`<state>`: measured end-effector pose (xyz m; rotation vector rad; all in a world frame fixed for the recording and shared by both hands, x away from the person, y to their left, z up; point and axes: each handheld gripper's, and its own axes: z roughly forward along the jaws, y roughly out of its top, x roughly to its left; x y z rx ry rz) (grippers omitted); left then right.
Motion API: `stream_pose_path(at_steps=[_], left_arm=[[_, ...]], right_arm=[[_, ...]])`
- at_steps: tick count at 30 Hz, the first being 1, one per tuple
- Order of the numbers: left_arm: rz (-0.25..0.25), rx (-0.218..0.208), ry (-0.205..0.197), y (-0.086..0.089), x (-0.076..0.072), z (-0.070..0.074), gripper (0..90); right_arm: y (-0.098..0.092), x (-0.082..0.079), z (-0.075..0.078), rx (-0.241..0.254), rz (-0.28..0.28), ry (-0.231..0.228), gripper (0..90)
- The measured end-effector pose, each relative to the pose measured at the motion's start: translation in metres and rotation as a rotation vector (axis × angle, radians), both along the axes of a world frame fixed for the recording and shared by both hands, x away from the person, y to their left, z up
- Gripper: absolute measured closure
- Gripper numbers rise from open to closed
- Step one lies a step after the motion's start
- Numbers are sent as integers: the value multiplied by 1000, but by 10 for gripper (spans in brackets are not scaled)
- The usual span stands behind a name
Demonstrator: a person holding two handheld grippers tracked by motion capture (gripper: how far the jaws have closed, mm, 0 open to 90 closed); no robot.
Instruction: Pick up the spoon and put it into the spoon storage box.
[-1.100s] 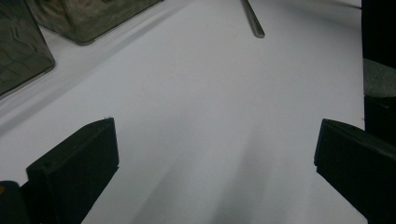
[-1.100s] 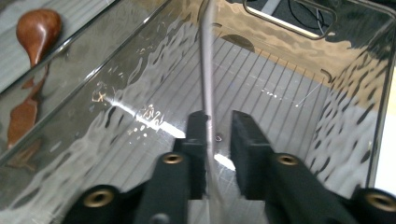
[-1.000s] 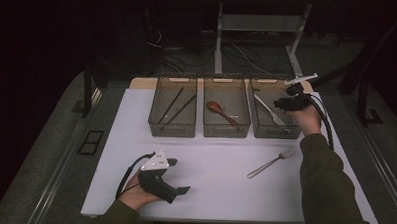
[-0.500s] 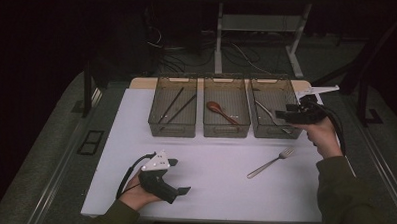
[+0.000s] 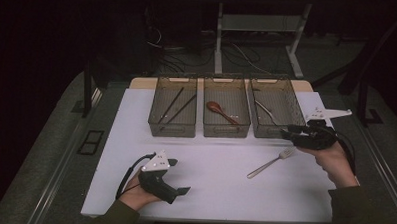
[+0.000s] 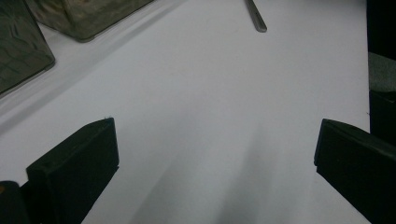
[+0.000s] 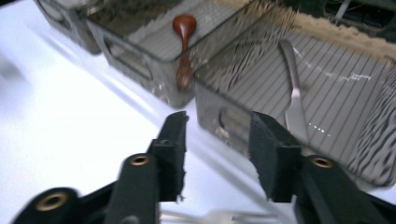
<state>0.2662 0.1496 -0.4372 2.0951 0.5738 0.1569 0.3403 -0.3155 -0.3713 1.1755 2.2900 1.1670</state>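
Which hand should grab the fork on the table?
The right. Its gripper hangs just above the fork with empty jaws, while the left gripper rests far across the table.

right gripper (image 5: 288,133) above fork (image 5: 271,162)

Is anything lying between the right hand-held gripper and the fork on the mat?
Nothing visible. The right hand-held gripper hangs empty beside the right bin, with bare white mat between it and the fork.
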Motion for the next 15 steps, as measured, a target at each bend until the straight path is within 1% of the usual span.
stream_pose_path(at_steps=[2, 3, 6, 7, 10, 11, 15], left_arm=[[-1, 0, 0, 0, 0, 0, 0], [-1, 2, -1, 0, 0, -1, 0], [0, 4, -1, 0, 0, 0, 0], [0, 4, -1, 1, 0, 0, 0], [-2, 7, -2, 0, 0, -1, 0], [-4, 8, -3, 0, 0, -1, 0], [-10, 8, -1, -1, 0, -1, 0]], right_arm=[[0, -2, -6, -25, 8, 12, 685], [0, -2, -9, -40, 5, 12, 711], [-2, 2, -21, -70, 5, 48, 805], [-1, 3, -25, -93, 0, 61, 828], [0, 10, -36, -136, -5, 91, 898], [1, 12, -39, -157, -10, 92, 899], [5, 19, -47, -187, -24, 114, 900]])
